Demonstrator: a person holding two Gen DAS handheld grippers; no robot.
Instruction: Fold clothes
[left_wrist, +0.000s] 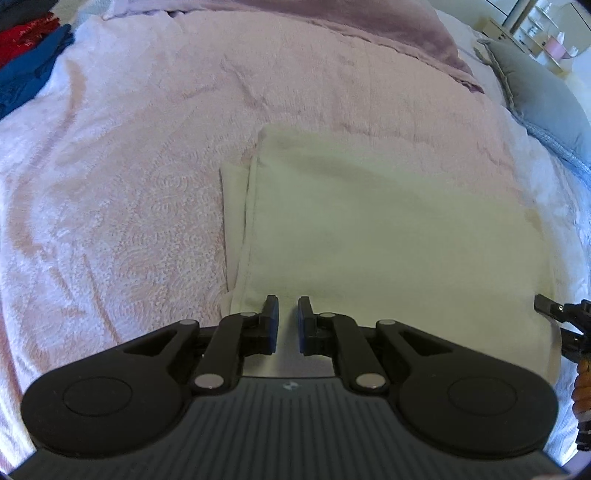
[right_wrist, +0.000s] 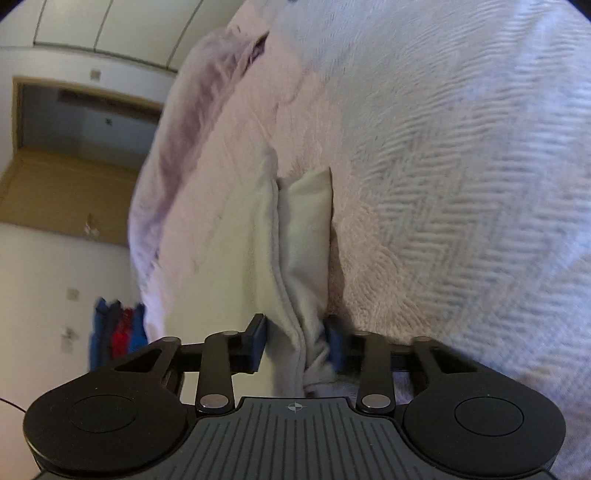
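Observation:
A pale cream folded garment (left_wrist: 388, 221) lies flat on the pink bedspread (left_wrist: 129, 184). My left gripper (left_wrist: 288, 317) hovers over its near edge, jaws a small gap apart with only flat cloth showing below them. My right gripper (left_wrist: 546, 306) shows at the garment's right edge. In the right wrist view the right gripper (right_wrist: 297, 343) has its jaws wide apart with a raised fold of the cream garment (right_wrist: 295, 258) standing between the blue pads (right_wrist: 258, 339); the view is blurred and rolled sideways.
A mauve blanket (left_wrist: 295, 22) lies at the far end of the bed. A grey pillow (left_wrist: 539, 96) is at the right. Blue and red clothes (left_wrist: 26, 62) are piled at the far left. A wardrobe and wall (right_wrist: 74, 147) stand beyond the bed.

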